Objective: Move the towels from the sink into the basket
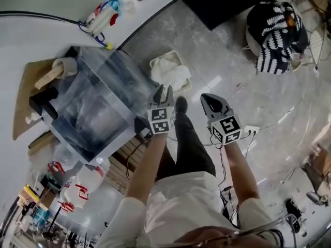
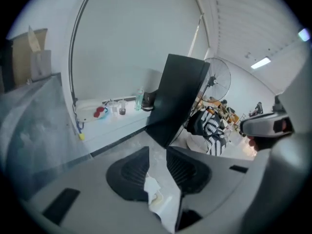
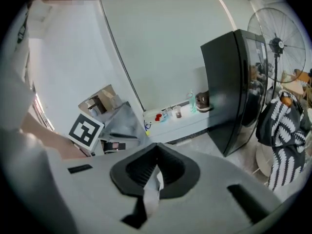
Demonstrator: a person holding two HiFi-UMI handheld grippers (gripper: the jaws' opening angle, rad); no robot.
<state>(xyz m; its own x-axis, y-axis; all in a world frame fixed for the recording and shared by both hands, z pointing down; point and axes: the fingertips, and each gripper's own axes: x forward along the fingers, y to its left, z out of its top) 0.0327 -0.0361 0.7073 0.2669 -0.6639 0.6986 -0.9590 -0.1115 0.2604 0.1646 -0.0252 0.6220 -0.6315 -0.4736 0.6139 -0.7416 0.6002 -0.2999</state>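
The basket stands on the grey floor beside the sink, with white towels piled in it. Both grippers are raised high above the floor, near the basket in the head view. My left gripper has its jaws a little apart and nothing between them; in the left gripper view the white towel in the basket shows far below through the gap. My right gripper has its tips together and holds nothing. I cannot make out what lies inside the sink.
A tall black cabinet and a fan stand past the basket. A chair with black-and-white striped cloth is at the right. A white counter with bottles runs along the wall. Cables and a power strip lie on the floor.
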